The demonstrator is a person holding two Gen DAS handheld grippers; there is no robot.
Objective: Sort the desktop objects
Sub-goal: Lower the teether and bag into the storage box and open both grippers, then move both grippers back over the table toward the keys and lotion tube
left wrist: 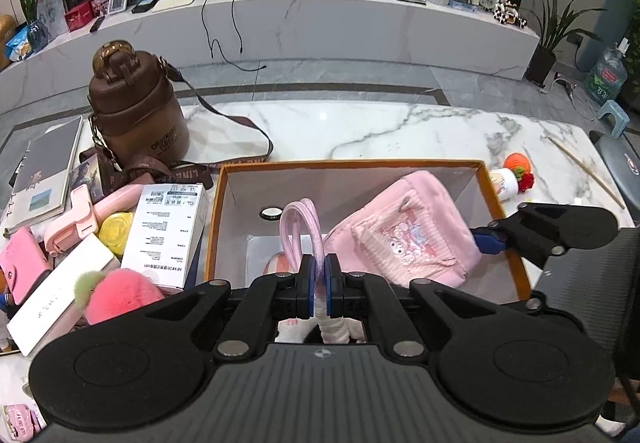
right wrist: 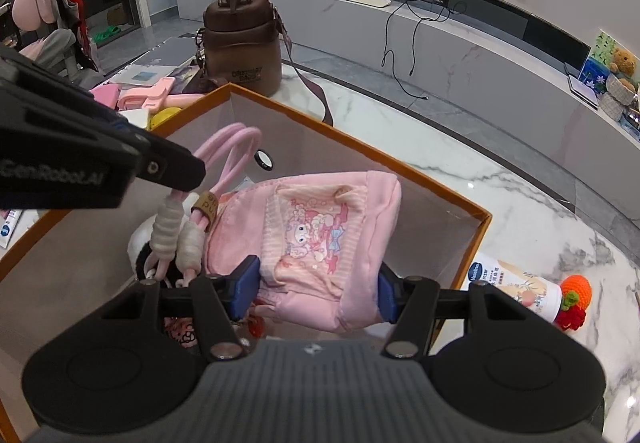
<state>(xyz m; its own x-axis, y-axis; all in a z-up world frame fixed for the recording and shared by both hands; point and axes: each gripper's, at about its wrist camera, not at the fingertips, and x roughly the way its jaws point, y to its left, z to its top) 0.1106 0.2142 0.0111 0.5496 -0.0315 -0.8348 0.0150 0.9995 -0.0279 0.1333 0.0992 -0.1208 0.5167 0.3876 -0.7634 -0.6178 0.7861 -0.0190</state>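
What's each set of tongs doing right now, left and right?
Left tongs: shut on the pink cord, above the orange box.
Right tongs: closed around the pink pouch, inside the box.

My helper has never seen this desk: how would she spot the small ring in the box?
Find the orange-rimmed box on the marble table. On its pale floor near the far left corner, beyond the looped pink cord, lies the small ring. It alone there is round, dark-edged and hard, unlike the soft pink pouch.
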